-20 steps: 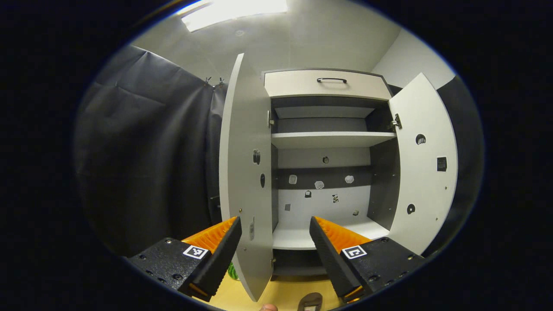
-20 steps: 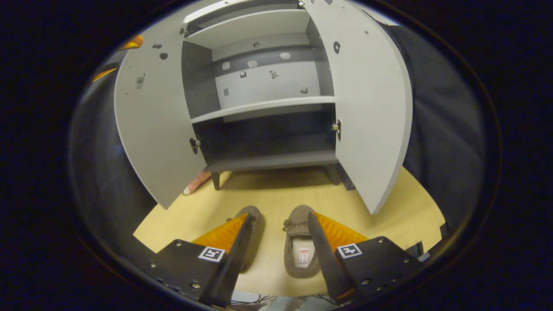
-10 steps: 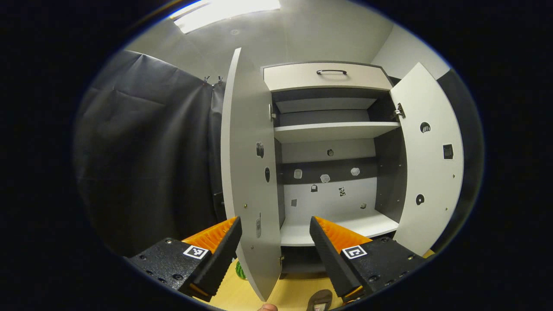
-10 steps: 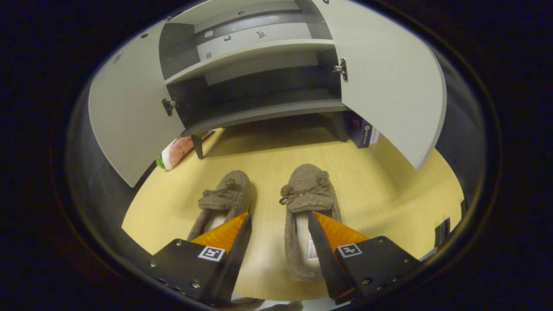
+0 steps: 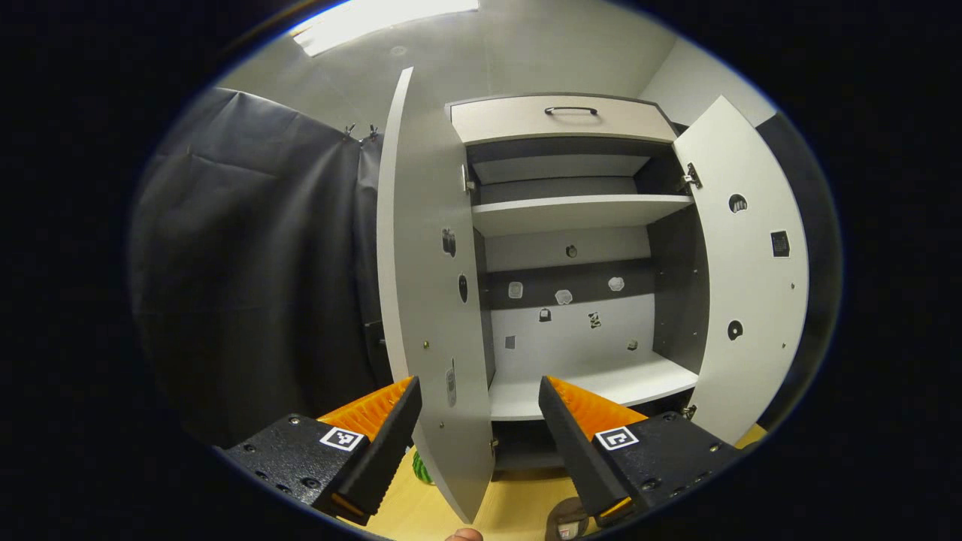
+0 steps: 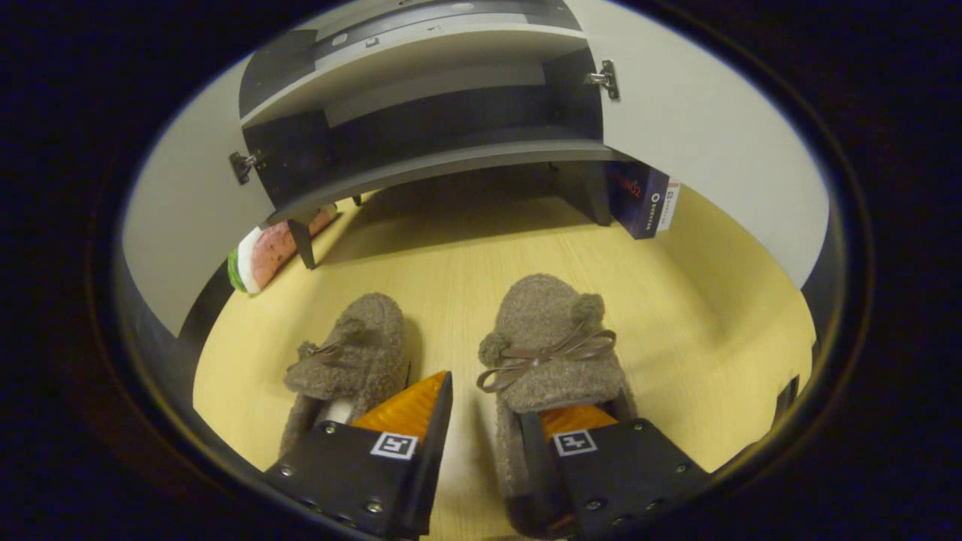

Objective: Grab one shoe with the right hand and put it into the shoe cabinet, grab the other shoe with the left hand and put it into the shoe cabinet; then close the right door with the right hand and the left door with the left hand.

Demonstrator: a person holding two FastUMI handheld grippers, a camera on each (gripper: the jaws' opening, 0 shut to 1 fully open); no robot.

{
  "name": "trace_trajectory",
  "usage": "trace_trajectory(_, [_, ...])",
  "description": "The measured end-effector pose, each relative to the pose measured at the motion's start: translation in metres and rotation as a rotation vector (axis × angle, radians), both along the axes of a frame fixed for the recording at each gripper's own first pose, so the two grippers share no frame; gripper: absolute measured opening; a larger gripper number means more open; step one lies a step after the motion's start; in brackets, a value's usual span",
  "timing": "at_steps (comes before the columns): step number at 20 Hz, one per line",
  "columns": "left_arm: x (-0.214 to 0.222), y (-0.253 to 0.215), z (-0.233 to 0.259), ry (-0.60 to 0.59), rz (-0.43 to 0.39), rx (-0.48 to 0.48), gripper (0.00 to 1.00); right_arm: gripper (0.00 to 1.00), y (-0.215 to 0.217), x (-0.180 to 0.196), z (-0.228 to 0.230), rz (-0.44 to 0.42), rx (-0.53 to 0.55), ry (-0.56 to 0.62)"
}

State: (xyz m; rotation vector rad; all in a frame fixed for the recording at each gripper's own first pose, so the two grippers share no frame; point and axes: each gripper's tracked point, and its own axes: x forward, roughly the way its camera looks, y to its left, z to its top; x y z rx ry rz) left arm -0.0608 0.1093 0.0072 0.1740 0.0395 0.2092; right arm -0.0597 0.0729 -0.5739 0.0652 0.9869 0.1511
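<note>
Two brown fuzzy slippers lie side by side on the yellow floor in the right gripper view, toes toward the shoe cabinet (image 6: 451, 161). My right gripper (image 6: 487, 398) is low over the right slipper (image 6: 552, 346), which has a bow. One finger is inside its opening and the other is outside, between the two shoes, with a strip of floor still showing beside it. The left slipper (image 6: 353, 361) lies untouched. My left gripper (image 5: 478, 382) hangs open and empty before the cabinet (image 5: 594, 383). The left door (image 5: 428, 285) and right door (image 5: 751, 285) both stand open.
A watermelon-patterned object (image 6: 263, 252) lies by the cabinet's left leg, and a dark box (image 6: 642, 199) stands by its right leg. One slipper (image 5: 565, 522) peeks in at the bottom of the left gripper view. Black cloth hangs left of the cabinet.
My right gripper has dropped down to the right slipper, one finger entering its opening, and the fingers have drawn closer together. The left gripper has drifted slightly, staying open.
</note>
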Motion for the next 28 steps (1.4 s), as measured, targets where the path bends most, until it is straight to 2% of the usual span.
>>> trace_trajectory(2, [0.001,0.002,-0.001,0.005,-0.005,0.003,0.94,0.51,-0.012,0.013,-0.008,-0.017,-0.063,-0.018])
trace_trajectory(4, [0.003,0.003,-0.003,0.008,-0.01,0.005,0.96,0.11,-0.008,0.005,-0.006,-0.013,-0.054,-0.011])
trace_trajectory(6, [0.006,0.004,-0.006,0.013,-0.016,0.0,0.96,0.12,-0.012,0.013,-0.009,-0.017,-0.06,-0.006])
trace_trajectory(7, [0.007,0.004,-0.006,0.016,-0.019,-0.003,0.96,0.01,-0.012,0.015,-0.014,-0.023,-0.06,-0.008])
trace_trajectory(13, [0.01,0.003,-0.008,0.015,-0.041,0.011,0.95,0.01,-0.01,0.013,0.016,-0.031,-0.055,-0.05])
trace_trajectory(18, [0.01,0.002,-0.009,0.008,-0.053,-0.001,0.95,0.01,-0.003,0.032,0.069,0.006,-0.052,-0.147])
trace_trajectory(23, [0.009,0.002,-0.008,-0.006,-0.072,-0.004,0.95,0.01,0.01,0.075,0.154,0.009,-0.031,-0.287])
trace_trajectory(28, [0.01,-0.002,-0.008,-0.02,-0.088,-0.014,0.95,0.0,0.028,0.135,0.249,0.027,-0.004,-0.433])
